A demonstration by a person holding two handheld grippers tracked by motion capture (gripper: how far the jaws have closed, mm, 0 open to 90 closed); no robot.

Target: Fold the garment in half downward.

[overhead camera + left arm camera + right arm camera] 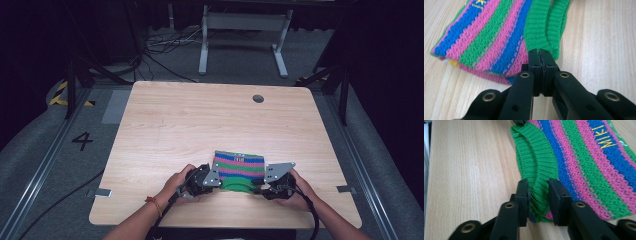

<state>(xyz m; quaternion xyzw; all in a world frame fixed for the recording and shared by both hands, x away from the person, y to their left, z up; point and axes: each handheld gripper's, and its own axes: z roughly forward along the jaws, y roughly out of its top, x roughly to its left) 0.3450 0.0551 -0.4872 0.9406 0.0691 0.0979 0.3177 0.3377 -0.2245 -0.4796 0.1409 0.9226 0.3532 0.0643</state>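
A knitted piece [239,167] striped in pink, blue and green, with a green ribbed band [237,185] along its near edge, lies flat on the wooden table [200,120] near the front. My left gripper [216,181] is at its left end; in the left gripper view the jaws [540,51] are shut pad to pad, tips touching the edge of the ribbed band [541,25], no fabric seen between them. My right gripper [260,184] is at the right end, jaws [537,183] closed on the bunched ribbed band [531,157]. Yellow lettering [605,142] marks a blue stripe.
A round cable hole [258,98] sits at the table's far right. Bare wood spreads behind and to both sides of the knit. Beyond the table are a grey desk frame [245,30] and cables on the floor, and a "4" mark [82,141] at left.
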